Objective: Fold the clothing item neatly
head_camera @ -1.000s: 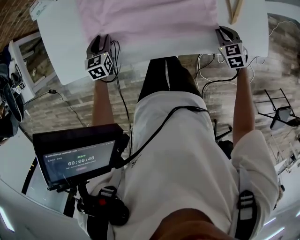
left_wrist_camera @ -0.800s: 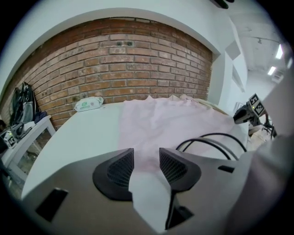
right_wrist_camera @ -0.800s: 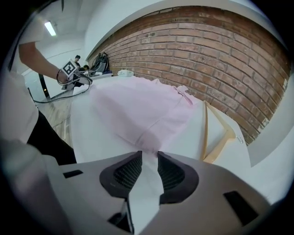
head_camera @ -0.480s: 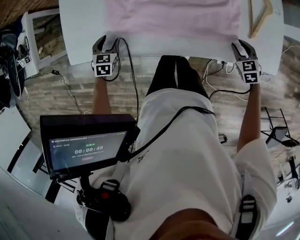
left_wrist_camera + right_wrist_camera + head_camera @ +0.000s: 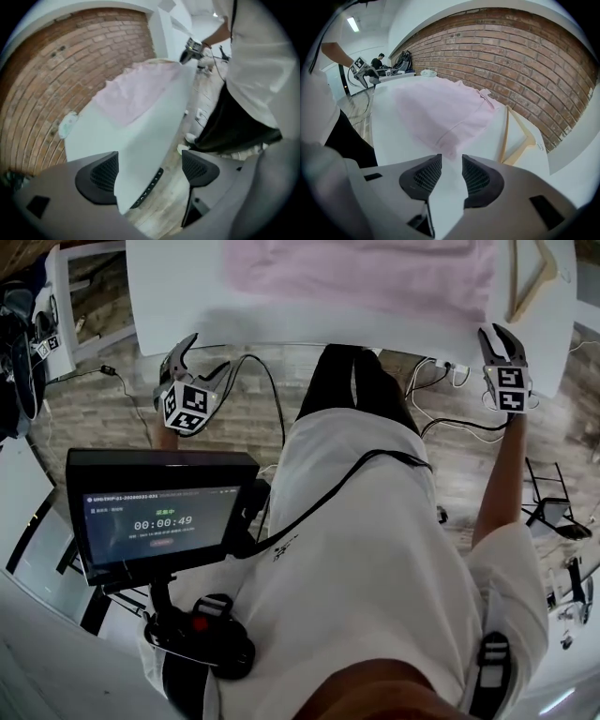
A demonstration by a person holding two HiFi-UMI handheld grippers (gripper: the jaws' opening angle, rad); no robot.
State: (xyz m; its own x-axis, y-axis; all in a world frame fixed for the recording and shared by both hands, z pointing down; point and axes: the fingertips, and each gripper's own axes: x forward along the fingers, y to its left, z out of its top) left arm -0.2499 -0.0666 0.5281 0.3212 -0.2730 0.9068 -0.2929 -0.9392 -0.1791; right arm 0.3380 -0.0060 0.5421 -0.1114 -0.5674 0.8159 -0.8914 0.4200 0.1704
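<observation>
Just 1 garment (image 5: 440,112), 1 hanger (image 5: 505,134).

I think I am working in a research lab or a test room, not in a home. The white table (image 5: 169,287) stands against a bare brick wall (image 5: 525,61). On it I see just a pink garment (image 5: 356,277) and a wooden hanger (image 5: 505,136), laid out flat. Under the table, loose cables (image 5: 441,371) hang over the wood-pattern floor (image 5: 103,442). On the near side of the table, a screen (image 5: 159,521) showing a timer is fixed to the rig. Beyond the table's far end a person (image 5: 379,61) is at another desk, under a ceiling strip light (image 5: 353,24).
</observation>
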